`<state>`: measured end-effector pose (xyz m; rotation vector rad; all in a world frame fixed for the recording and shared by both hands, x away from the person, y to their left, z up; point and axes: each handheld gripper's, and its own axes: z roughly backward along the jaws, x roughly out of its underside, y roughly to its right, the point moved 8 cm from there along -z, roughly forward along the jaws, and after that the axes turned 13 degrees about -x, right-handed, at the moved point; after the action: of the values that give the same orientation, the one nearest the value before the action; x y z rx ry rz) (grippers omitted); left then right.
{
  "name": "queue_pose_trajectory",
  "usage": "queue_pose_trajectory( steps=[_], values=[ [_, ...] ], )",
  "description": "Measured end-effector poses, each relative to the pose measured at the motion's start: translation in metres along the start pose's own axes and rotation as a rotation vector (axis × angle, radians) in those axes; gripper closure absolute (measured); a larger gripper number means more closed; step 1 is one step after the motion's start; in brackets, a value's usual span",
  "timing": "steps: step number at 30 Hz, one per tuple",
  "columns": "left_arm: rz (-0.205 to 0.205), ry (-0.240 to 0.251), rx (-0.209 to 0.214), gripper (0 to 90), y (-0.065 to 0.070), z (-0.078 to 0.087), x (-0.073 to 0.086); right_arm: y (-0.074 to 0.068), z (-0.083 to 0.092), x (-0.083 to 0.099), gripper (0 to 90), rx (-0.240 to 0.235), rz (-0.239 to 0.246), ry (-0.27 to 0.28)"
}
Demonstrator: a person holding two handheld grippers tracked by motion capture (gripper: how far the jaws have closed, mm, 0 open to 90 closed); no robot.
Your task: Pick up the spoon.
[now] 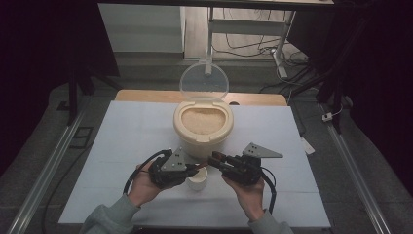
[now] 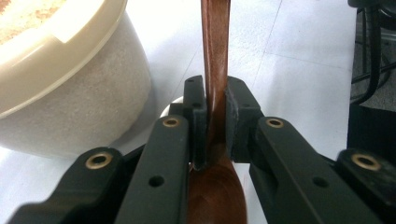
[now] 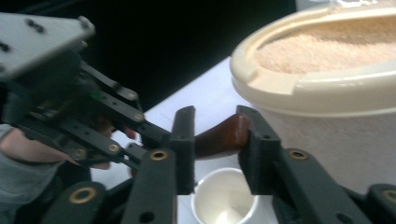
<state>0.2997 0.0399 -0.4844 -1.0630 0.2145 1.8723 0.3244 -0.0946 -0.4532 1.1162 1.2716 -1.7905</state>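
White table, both grippers (image 2: 215,119) (image 3: 217,140) clamping wooden spoon (image 2: 215,56).

You are working at a white-covered table (image 1: 122,146) with a wooden edge (image 1: 146,95) at its far side. Beyond it, grey floor (image 1: 146,68), a desk frame (image 1: 280,34) and loose cables (image 1: 243,46) sit in dim light.

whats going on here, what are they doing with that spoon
A person holds a tool in each hand at a white table. The left tool is clamped on a brown wooden spoon, and the right tool has its jaws around the spoon's handle end, above a small white cup. It looks like a handover between the two. Just behind stands a cream container full of rice-like grain, its clear lid open.
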Motion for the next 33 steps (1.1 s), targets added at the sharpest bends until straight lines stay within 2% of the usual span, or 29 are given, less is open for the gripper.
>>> queue_pose_trajectory(
  steps=[4,5,15,20,22,27,28,33],
  values=[
    [-0.013,-0.009,-0.006,79.6,0.001,-0.002,0.001,-0.006,-0.001,-0.002,77.2,-0.028,0.021,0.004],
    [-0.013,-0.007,-0.006,79.2,0.001,-0.002,0.001,-0.010,-0.001,-0.004,80.1,-0.050,0.037,0.011],
    [-0.007,0.015,0.003,79.2,0.002,0.001,-0.002,-0.015,0.001,-0.007,83.1,-0.109,0.040,0.043],
    [0.022,0.030,0.004,77.8,0.002,0.002,-0.003,-0.015,0.002,-0.008,83.2,-0.119,0.043,0.059],
    [0.049,0.043,0.005,74.9,0.001,0.003,-0.004,-0.016,0.003,-0.009,83.2,-0.117,0.055,0.066],
    [0.103,0.065,-0.052,48.6,-0.002,0.010,-0.004,-0.018,0.007,-0.014,83.2,-0.123,0.077,0.095],
    [0.114,0.069,-0.066,40.6,-0.003,0.012,-0.003,-0.018,0.008,-0.015,83.2,-0.123,0.082,0.102],
    [0.170,0.076,-0.108,31.8,-0.009,0.023,0.007,-0.017,0.015,-0.021,83.2,-0.108,0.100,0.122]
  ],
)
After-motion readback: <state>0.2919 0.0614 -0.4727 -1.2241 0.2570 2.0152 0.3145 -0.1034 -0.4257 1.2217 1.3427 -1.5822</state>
